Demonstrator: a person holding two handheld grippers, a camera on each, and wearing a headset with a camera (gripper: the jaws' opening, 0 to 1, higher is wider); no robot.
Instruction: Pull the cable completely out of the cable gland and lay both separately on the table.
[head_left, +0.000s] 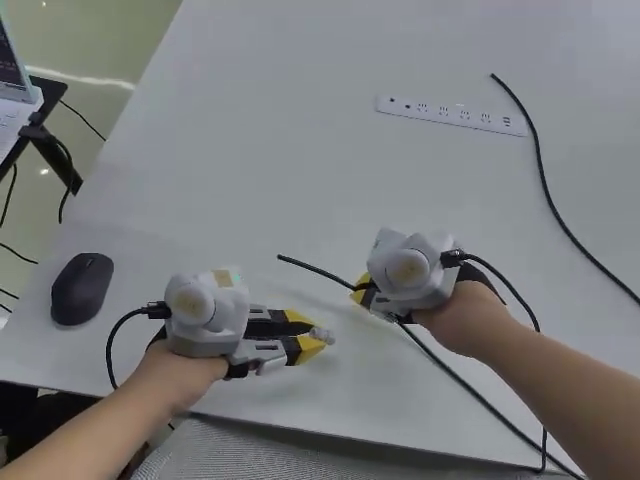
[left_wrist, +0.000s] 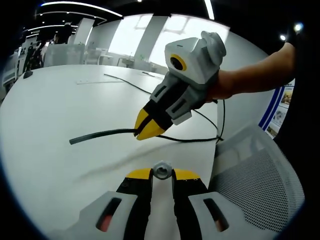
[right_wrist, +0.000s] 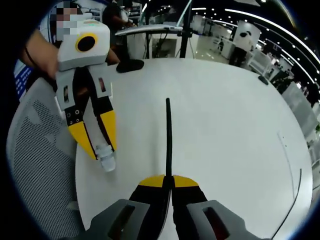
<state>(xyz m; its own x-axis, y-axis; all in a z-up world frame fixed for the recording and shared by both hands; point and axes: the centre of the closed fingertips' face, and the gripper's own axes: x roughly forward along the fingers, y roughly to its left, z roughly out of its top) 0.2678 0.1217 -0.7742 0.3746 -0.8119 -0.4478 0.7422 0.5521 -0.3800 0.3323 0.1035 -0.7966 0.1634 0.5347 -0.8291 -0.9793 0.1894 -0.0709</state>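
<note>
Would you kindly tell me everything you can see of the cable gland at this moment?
The cable gland is a small, pale grey-white fitting, plastic by its look, with a ribbed body and a round open bore. It is pinched between the yellow tips of the left tongs, near the front edge of the white table. No cable runs through it: the black cable is apart, gripped by the right tongs.

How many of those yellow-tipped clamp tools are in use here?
2. The left gripper, nearer the black mouse, pinches a small white cable gland; the right gripper, beside it, clamps a thin black cable.
</note>
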